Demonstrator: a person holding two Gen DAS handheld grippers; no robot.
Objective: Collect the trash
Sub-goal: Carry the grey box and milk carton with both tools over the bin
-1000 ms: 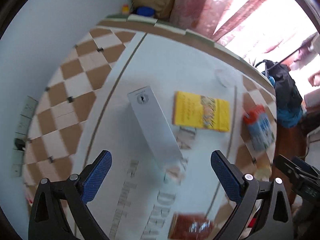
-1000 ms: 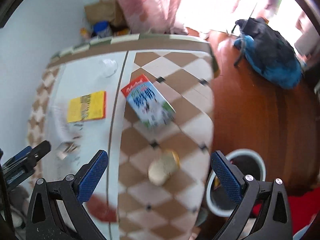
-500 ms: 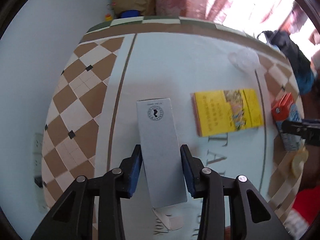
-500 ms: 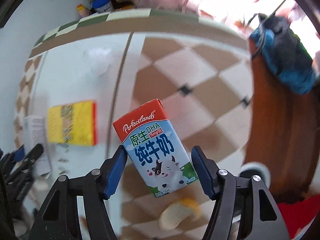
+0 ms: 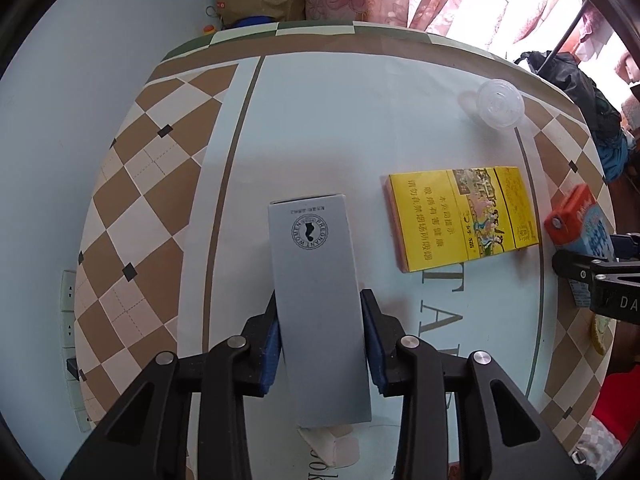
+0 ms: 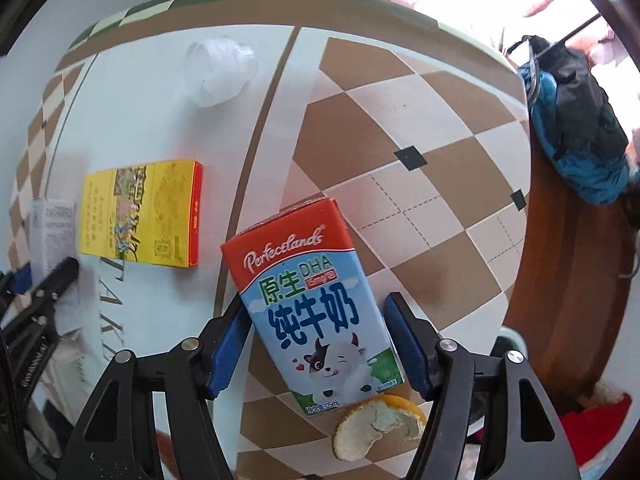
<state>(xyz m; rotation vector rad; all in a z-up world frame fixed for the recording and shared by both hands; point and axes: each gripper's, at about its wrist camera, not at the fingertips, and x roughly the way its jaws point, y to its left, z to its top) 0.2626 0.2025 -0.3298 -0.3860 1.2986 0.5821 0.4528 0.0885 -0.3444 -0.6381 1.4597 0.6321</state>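
Desk (image 5: 304, 128): pale blue-white centre field with grey lettering, ringed by a thin brown line; outer border of brown and cream diamonds with small black squares, edged in green and cream checks. Centre of the left wrist frame: plain grey box (image 5: 316, 304) bearing a black circular emblem, flanked by black tool (image 5: 322, 350) arms with blue pads. Right of it: yellow box (image 5: 464, 220) with multicoloured artwork and a red-orange side. Upper right: clear, colourless plastic cup (image 5: 500, 104). Right wrist frame, centre: milk carton (image 6: 316, 300), red top with white script, light blue body, green and blue characters, a black-and-white cartoon cow. Lower centre: orange peel (image 6: 376, 428), pale inside.
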